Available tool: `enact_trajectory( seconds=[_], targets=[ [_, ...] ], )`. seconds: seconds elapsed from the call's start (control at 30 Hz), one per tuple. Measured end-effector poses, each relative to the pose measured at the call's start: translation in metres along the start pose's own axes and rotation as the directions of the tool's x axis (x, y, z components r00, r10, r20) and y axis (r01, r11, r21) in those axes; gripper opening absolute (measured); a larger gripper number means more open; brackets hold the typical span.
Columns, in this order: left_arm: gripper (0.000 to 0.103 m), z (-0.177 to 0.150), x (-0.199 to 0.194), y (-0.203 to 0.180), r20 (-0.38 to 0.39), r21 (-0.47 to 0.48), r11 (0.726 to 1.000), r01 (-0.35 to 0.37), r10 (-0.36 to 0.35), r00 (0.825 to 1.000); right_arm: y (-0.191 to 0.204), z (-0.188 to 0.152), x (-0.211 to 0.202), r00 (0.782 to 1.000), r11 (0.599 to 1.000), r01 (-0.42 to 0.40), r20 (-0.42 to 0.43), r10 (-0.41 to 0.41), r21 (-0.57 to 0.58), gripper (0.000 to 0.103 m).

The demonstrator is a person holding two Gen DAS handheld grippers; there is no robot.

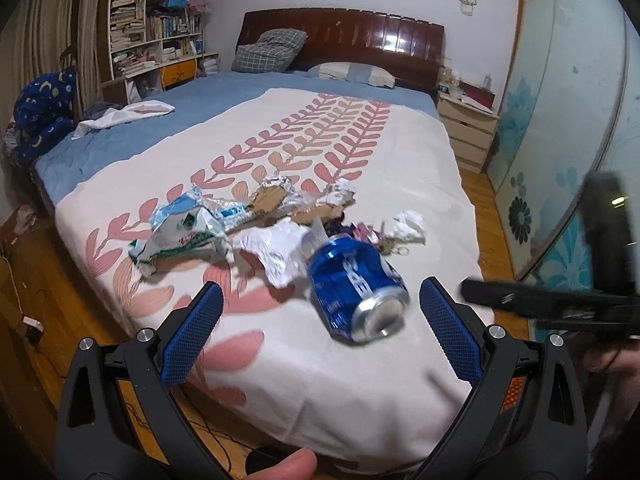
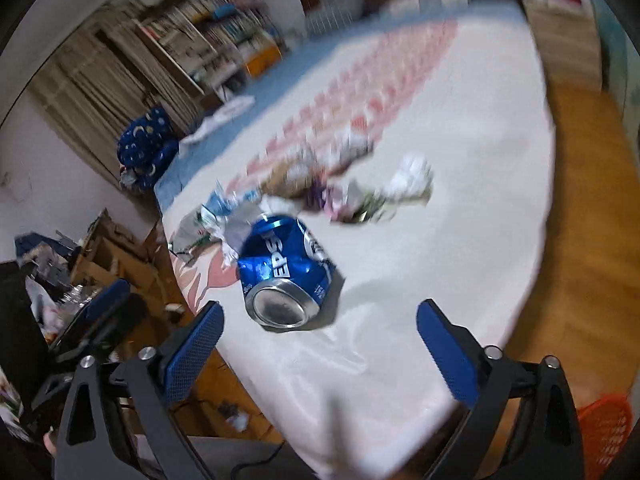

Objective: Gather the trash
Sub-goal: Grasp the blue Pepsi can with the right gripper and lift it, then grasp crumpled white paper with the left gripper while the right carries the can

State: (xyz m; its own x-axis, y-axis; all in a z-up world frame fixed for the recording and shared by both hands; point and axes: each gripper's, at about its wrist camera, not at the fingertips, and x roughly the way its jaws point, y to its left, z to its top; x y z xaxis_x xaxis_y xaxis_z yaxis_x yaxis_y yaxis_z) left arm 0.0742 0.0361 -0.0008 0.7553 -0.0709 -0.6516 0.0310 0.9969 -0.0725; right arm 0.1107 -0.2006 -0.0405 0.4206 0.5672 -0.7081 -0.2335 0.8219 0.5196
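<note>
My right tongs (image 2: 320, 344) gape just short of the dented blue can (image 2: 286, 270), which lies on its side near the bed's (image 2: 460, 240) foot edge. I should straddle its crushed waist, then squeeze gently. Left tongs (image 1: 320, 320) also hang apart, empty.

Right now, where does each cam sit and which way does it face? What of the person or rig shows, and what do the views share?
Left wrist: on the left gripper near the bed's foot, facing up the bed toward the headboard; jaws open, a thumb below, the right gripper at the right edge.
Right wrist: on the right gripper, tilted, blurred, facing the bed's foot end; jaws open, the left gripper at left.
Shared: the dented blue can, the trash pile, the bookshelf.
</note>
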Motion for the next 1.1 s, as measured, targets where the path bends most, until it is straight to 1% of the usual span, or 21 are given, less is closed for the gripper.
enact_trajectory(
  seconds=[0.07, 0.17, 0.23, 0.3, 0.33, 0.37, 0.4, 0.5, 0.6, 0.67, 0.73, 0.77, 0.8, 0.87, 0.93, 1.0, 1.03, 1.1],
  targets=[
    [0.098, 0.008, 0.011, 0.008, 0.003, 0.0, 1.0, 0.025, -0.025, 1.0, 0.0, 0.009, 0.029, 0.998, 0.999, -0.017, -0.055, 0.018, 0.03, 0.087],
    [0.098, 0.018, 0.028, 0.019, -0.008, -0.009, 0.999, 0.051, -0.051, 0.999, 0.006, 0.02, 0.061, 0.995, 0.999, -0.028, -0.092, 0.031, 0.035, 0.083],
    [0.098, 0.022, 0.04, 0.028, -0.016, -0.014, 0.998, 0.065, -0.065, 0.998, 0.007, 0.025, 0.087, 0.988, 0.997, -0.047, -0.142, 0.056, 0.066, 0.078],
    [0.098, 0.024, 0.047, 0.034, -0.03, -0.019, 0.998, 0.068, -0.069, 0.997, 0.004, 0.025, 0.108, 0.979, 0.994, -0.053, -0.192, 0.072, 0.101, 0.07],
    [0.098, 0.024, 0.049, 0.037, -0.033, -0.022, 0.997, 0.07, -0.071, 0.997, 0.004, 0.023, 0.115, 0.972, 0.99, -0.077, -0.212, 0.101, 0.118, 0.068],
    [0.098, 0.024, 0.052, 0.04, -0.041, -0.029, 0.997, 0.074, -0.076, 0.996, 0.006, 0.022, 0.118, 0.968, 0.987, -0.097, -0.219, 0.123, 0.125, 0.061],
    [0.098, 0.025, 0.054, 0.043, -0.047, -0.037, 0.996, 0.084, -0.086, 0.995, 0.011, 0.021, 0.123, 0.964, 0.986, -0.115, -0.227, 0.14, 0.12, 0.056],
    [0.098, 0.024, 0.058, 0.048, -0.06, -0.06, 0.993, 0.1, -0.103, 0.993, 0.018, 0.023, 0.127, 0.967, 0.989, -0.118, -0.217, 0.136, 0.092, 0.055],
    [0.098, 0.026, 0.057, 0.049, -0.051, -0.077, 0.99, 0.115, -0.119, 0.992, 0.015, 0.024, 0.119, 0.973, 0.986, -0.115, -0.185, 0.136, 0.119, 0.055],
    [0.098, 0.028, 0.054, 0.047, -0.038, -0.085, 0.988, 0.129, -0.132, 0.99, 0.011, 0.024, 0.101, 0.982, 0.987, -0.107, -0.141, 0.124, 0.122, 0.055],
    [0.098, 0.028, 0.052, 0.044, -0.034, -0.091, 0.985, 0.145, -0.149, 0.988, 0.007, 0.023, 0.073, 0.988, 0.985, -0.127, -0.074, 0.137, 0.121, 0.055],
    [0.098, 0.028, 0.05, 0.04, -0.032, -0.097, 0.982, 0.161, -0.165, 0.986, 0.003, 0.021, 0.057, 0.99, 0.985, -0.124, -0.043, 0.131, 0.122, 0.055],
    [0.098, 0.028, 0.048, 0.034, -0.026, -0.099, 0.978, 0.182, -0.186, 0.982, -0.004, 0.017, 0.035, 0.993, 0.984, -0.116, 0.0, 0.117, 0.132, 0.055],
    [0.098, 0.03, 0.048, 0.023, -0.025, -0.093, 0.974, 0.207, -0.21, 0.977, -0.021, 0.007, -0.008, 0.992, 0.978, -0.113, 0.078, 0.1, 0.177, 0.055],
    [0.098, 0.032, 0.048, 0.001, -0.021, -0.064, 0.971, 0.232, -0.233, 0.972, -0.04, -0.008, -0.062, 0.982, 0.968, -0.103, 0.181, 0.062, 0.228, 0.055],
    [0.098, 0.034, 0.05, -0.018, -0.033, -0.033, 0.972, 0.231, -0.232, 0.972, -0.054, -0.025, -0.103, 0.97, 0.962, -0.079, 0.243, 0.013, 0.262, 0.055],
    [0.098, 0.034, 0.053, -0.036, -0.038, -0.002, 0.973, 0.23, -0.23, 0.972, -0.067, -0.042, -0.134, 0.959, 0.953, -0.058, 0.282, -0.03, 0.297, 0.055],
    [0.098, 0.033, 0.059, -0.062, -0.057, 0.063, 0.975, 0.215, -0.211, 0.976, -0.083, -0.065, -0.172, 0.943, 0.938, -0.026, 0.319, -0.091, 0.345, 0.055]
  ],
)
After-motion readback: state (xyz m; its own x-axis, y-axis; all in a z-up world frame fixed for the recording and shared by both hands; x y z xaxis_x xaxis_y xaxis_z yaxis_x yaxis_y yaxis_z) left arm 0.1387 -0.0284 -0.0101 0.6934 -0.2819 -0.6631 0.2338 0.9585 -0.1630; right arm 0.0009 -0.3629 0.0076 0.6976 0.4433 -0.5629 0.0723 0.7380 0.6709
